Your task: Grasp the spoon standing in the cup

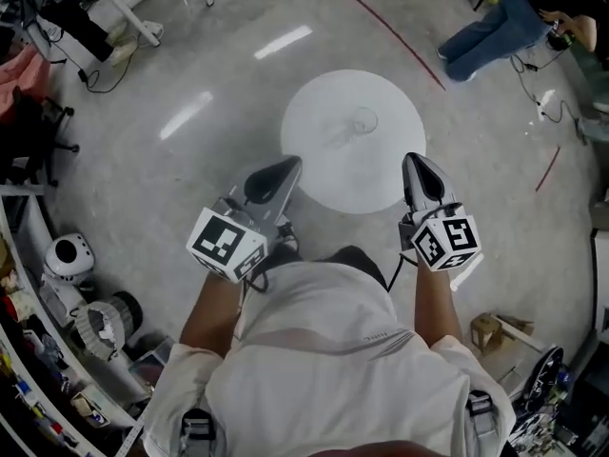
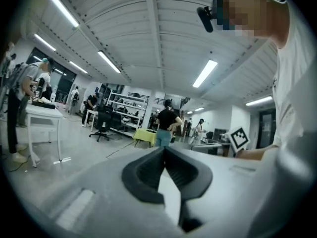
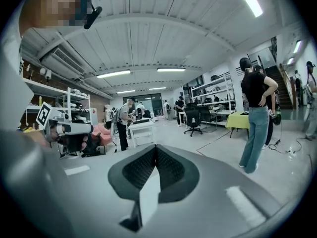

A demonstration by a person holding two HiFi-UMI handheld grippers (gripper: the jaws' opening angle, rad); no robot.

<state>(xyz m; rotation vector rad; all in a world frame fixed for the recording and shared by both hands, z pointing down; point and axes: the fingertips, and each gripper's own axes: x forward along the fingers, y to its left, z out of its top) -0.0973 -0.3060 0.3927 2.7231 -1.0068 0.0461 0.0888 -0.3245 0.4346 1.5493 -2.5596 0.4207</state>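
**Coverage by view.** The head view alone shows the work area. A round white surface (image 1: 381, 174) stands on the glossy grey floor (image 1: 190, 160) directly ahead of the person. The two gripper views look roughly level across a workshop, at ceiling strip lights, shelving and standing people. Neither takes in the surface or anything on it. The right gripper view shows a person in a black top and blue jeans (image 3: 255, 118) close by, beside a yellow-green table (image 3: 240, 119).

**Task item.** A clear glass cup (image 1: 363, 120) stands on the surface, toward its far side and slightly right of centre. From above it reads as a small ring. The spoon is too small and faint to resolve. A pale streak runs from the cup toward the lower left, but I cannot tell whether that is the handle or which way its long axis leans.

**Left tool** (image 1: 290, 165). It is held over the near left edge of the surface, with its tips pointing forward and slightly right. It is well apart from the cup. Its left marker cube (image 1: 226, 244) sits at the rear, with a bare forearm (image 1: 214, 307) behind it. The left gripper view shows the black ribbed pads clenched tip to tip with nothing between them.

**Right tool** (image 1: 411, 158). It is held over the near right edge, with its tips pointing forward and slightly left. It is also well apart from the cup. Its right marker cube (image 1: 445, 242) faces upward. The right gripper view shows its pads likewise clenched together and empty.
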